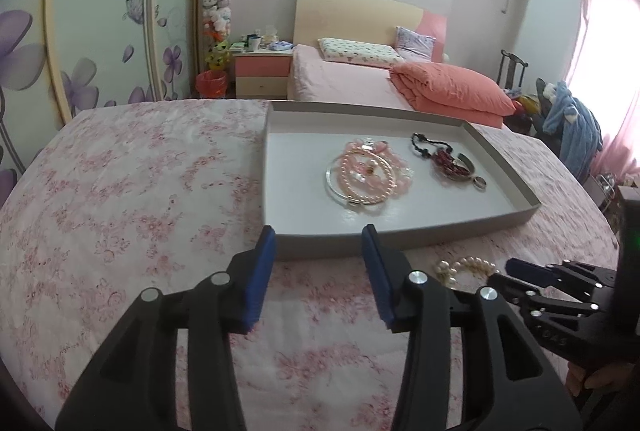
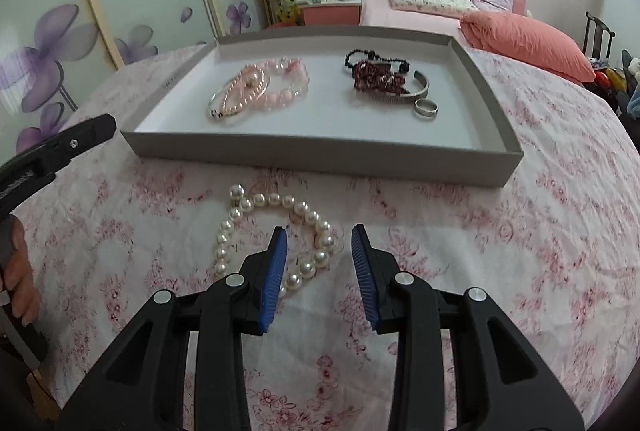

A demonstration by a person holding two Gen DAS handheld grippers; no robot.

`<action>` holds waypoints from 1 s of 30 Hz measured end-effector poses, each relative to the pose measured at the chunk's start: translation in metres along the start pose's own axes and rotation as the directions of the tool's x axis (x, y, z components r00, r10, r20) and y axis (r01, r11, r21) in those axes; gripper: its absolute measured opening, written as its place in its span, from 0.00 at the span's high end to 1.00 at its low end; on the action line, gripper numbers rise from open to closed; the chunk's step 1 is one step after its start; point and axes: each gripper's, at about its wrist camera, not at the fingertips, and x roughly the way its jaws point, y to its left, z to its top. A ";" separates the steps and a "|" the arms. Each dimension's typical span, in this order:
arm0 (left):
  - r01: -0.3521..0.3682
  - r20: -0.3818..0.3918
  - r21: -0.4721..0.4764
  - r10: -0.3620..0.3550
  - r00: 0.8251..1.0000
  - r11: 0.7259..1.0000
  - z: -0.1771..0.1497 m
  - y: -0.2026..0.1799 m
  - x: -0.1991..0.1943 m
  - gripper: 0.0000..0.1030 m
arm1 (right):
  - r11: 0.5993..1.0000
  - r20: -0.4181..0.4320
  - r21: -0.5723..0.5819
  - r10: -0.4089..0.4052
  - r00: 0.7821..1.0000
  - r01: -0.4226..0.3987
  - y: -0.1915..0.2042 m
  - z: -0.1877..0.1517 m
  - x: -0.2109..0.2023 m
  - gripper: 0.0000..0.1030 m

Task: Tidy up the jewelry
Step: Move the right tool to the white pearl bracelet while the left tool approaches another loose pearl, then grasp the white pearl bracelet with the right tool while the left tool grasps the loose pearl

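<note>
A white pearl bracelet (image 2: 272,235) lies on the floral cloth in front of the grey tray (image 2: 320,159); it also shows in the left wrist view (image 1: 464,269). My right gripper (image 2: 319,235) is open just above the bracelet's right side, empty. My left gripper (image 1: 319,237) is open and empty before the tray's (image 1: 400,239) near wall. In the tray lie pink and pearl bracelets with a clear bangle (image 2: 256,89) on the left and dark red beads, a black cord, a silver cuff and a ring (image 2: 390,79) on the right.
The table carries a pink floral cloth (image 2: 520,251). A bed with a salmon quilt (image 1: 452,87) stands behind, a nightstand (image 1: 262,73) beside it. Wardrobe doors with purple flowers (image 1: 80,31) are at the left.
</note>
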 end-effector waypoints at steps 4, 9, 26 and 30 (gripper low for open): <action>0.010 -0.006 0.022 -0.010 1.000 1.000 -0.003 -0.008 -0.001 0.52 | 0.999 -0.009 -0.036 -0.031 0.999 0.030 0.006 -0.003 0.002 0.66; 0.020 -0.025 0.041 -0.019 1.000 0.999 -0.007 -0.017 0.003 0.51 | 0.996 -0.004 -0.069 -0.053 0.999 0.052 0.002 -0.006 -0.002 0.76; 0.131 -0.132 0.158 -0.111 0.985 0.979 -0.019 -0.075 0.030 0.51 | 0.987 0.005 0.052 -0.151 0.989 0.150 -0.059 -0.006 -0.011 0.90; 0.138 -0.179 0.191 -0.104 0.978 0.972 -0.022 -0.093 0.047 0.51 | 0.988 0.005 0.061 -0.142 0.990 0.141 -0.063 -0.006 -0.012 0.90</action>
